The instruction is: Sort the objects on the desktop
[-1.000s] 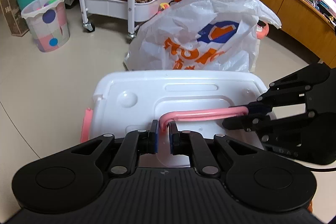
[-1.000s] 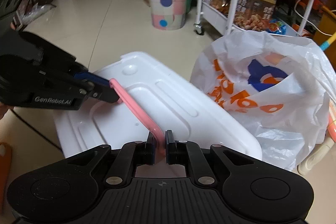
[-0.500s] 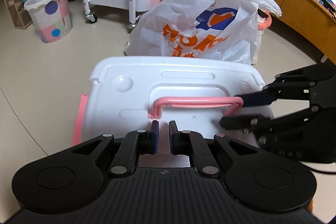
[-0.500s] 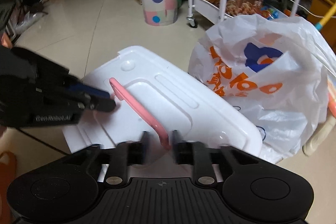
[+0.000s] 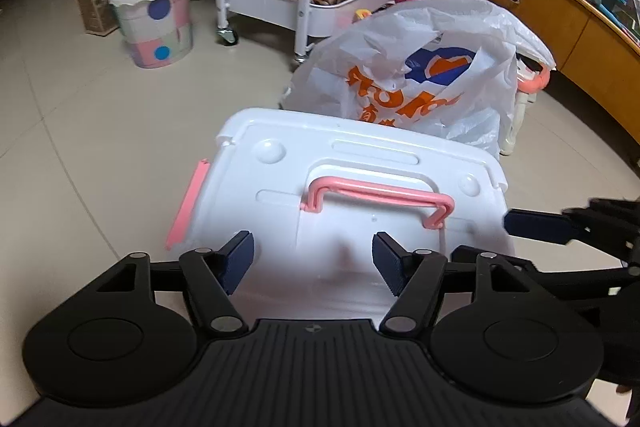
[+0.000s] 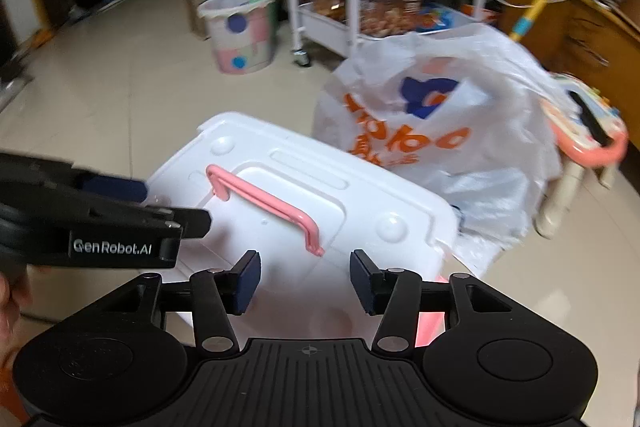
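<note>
A white lidded storage box (image 5: 360, 187) sits on the tiled floor (image 5: 80, 131), its pink carry handle (image 5: 380, 197) standing up from the lid with nothing gripping it. The left hand-held gripper (image 5: 312, 261) hangs just short of the handle's near side, jaws opening and empty; the right hand-held gripper (image 6: 306, 281) does the same at the other end, jaws also opening with only the lid below them. Each one juts into the other's view from the edge, cut off by the frame. The box's walls and contents are hidden under the lid — only a pink side latch (image 5: 186, 205) shows. Just behind stands a white plastic bag (image 5: 420, 83) with orange and blue print; what it holds cannot be made out. The right view is blurred — a wheeled cart (image 5: 304, 7) and a spotted bin (image 5: 158, 19) stand further back.
</note>
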